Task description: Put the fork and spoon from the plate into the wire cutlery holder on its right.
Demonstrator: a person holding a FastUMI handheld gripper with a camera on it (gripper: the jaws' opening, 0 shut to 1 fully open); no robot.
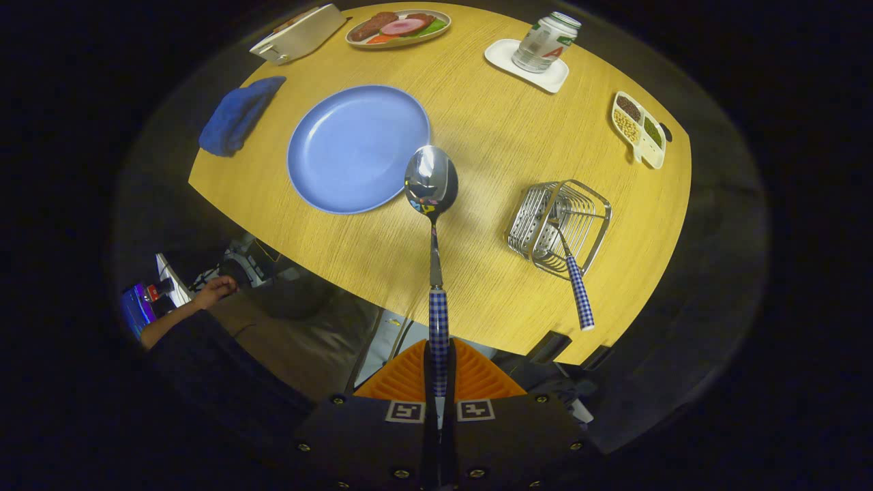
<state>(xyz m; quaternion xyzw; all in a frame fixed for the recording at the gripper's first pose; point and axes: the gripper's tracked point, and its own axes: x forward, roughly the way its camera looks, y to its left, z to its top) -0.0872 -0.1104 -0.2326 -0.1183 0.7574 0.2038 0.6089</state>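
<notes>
plate left of holder | fork in holder, seemingly

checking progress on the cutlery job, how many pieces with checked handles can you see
2. The spoon is clamped by its handle between the gripper fingers, bowl raised over the table beside the blue plate. The fork leans in the wire holder, handle sticking out.

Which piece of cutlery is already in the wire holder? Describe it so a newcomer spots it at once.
On the round wooden table, right of the blue plate, stands the wire cutlery holder. The fork leans in it, checked handle poking out. The matching spoon is instead clamped in the hand-held gripper.
</notes>
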